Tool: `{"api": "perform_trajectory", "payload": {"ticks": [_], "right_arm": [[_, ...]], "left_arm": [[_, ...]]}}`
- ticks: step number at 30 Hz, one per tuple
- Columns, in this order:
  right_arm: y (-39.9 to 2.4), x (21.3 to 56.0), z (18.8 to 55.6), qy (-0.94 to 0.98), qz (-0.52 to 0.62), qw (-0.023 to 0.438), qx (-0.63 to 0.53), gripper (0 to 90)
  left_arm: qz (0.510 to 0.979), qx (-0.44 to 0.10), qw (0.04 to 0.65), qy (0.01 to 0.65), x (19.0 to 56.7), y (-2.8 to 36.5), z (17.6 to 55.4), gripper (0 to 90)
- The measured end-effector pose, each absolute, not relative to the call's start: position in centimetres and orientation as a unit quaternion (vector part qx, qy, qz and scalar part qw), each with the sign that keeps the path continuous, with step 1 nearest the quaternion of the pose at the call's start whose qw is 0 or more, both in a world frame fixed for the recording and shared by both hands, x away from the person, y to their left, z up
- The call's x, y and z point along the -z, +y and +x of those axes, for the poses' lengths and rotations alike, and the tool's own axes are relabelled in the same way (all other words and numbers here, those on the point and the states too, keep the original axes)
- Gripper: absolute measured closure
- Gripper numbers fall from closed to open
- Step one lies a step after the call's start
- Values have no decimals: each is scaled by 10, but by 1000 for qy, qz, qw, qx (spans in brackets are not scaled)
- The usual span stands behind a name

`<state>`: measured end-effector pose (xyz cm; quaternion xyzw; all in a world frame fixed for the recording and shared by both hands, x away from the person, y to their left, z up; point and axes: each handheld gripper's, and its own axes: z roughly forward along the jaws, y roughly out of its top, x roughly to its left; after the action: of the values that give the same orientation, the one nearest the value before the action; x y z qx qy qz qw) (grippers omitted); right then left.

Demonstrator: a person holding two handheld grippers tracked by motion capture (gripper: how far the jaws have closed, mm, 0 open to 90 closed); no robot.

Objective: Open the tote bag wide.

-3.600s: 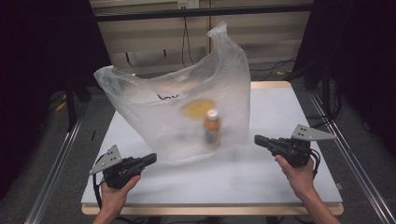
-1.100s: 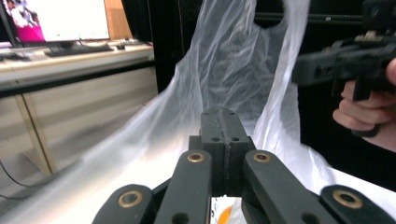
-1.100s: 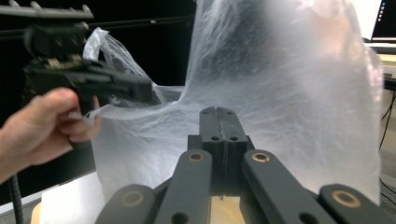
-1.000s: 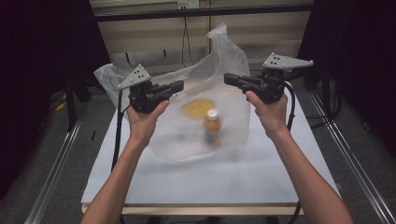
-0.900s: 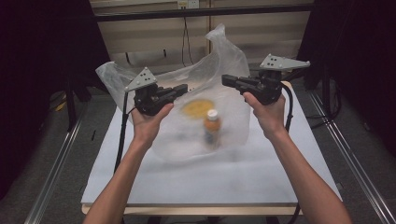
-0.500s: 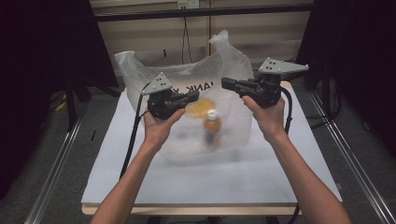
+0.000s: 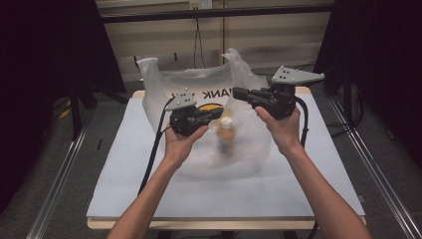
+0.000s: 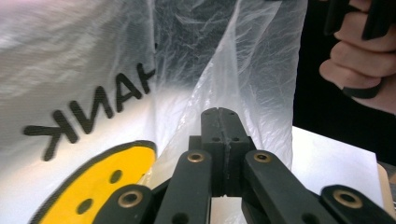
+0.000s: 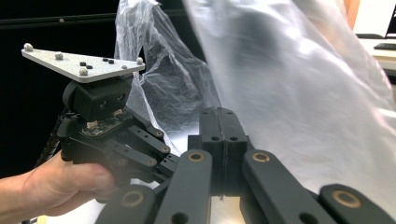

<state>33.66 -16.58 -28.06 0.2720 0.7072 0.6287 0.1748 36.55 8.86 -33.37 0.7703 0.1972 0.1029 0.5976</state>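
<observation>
Since a second ago my left gripper [image 7: 219, 112] has come down and inward, from up by the bag's left shoulder to low in front of the print, and the plastic bag [image 7: 164, 84] has been pulled more upright, so its mirrored black lettering now faces me. My right gripper [image 7: 238, 93] has hardly shifted; it sits higher, at the bag's upper right. Further back, both hands were down near the front of the worktop [image 7: 124, 164] and the bag slumped wide.

Both pairs of fingers are pressed together. In the left gripper view the fingers [image 8: 223, 126] meet flat along a thin seam, and a crinkled fold of the bag's film [image 8: 243, 70] rises directly behind them; I cannot tell whether any film is actually caught between them. In the right gripper view the fingers [image 9: 223, 126] are likewise closed, with a broad smooth sheet of film [image 9: 303, 93] just beyond and the left gripper [image 9: 154, 154] close alongside, its grey three-cornered plate dotted with small studs.

The bag stands at the middle of the pale, matte worktop, toward its far half. It is thin, translucent, milky plastic, finely wrinkled, with two peaked handles and a yellow round emblem [image 8: 93, 186] with dark spots under the lettering. Through the film I see a small bottle [image 7: 227, 134] upright inside, orange-bodied with a pale cap, blurred by the plastic.
</observation>
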Motion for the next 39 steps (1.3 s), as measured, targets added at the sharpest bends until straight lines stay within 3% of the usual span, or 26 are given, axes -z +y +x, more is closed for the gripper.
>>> {"api": "perform_trajectory", "payload": {"ticks": [11, 19, 29, 39], "right_arm": [[-144, 287, 336, 714, 259, 158, -631, 900], [-145, 304, 347, 721, 290, 172, -606, 900], [-167, 367, 362, 719, 355, 144, -580, 900], [-174, 403, 365, 731, 376, 123, -556, 900]], "left_arm": [[781, -99, 587, 190, 340, 77, 363, 900], [799, -88, 570, 170, 352, 74, 356, 900], [800, -73, 561, 201, 384, 90, 359, 900], [800, -56, 555, 221, 404, 94, 365, 900]]}}
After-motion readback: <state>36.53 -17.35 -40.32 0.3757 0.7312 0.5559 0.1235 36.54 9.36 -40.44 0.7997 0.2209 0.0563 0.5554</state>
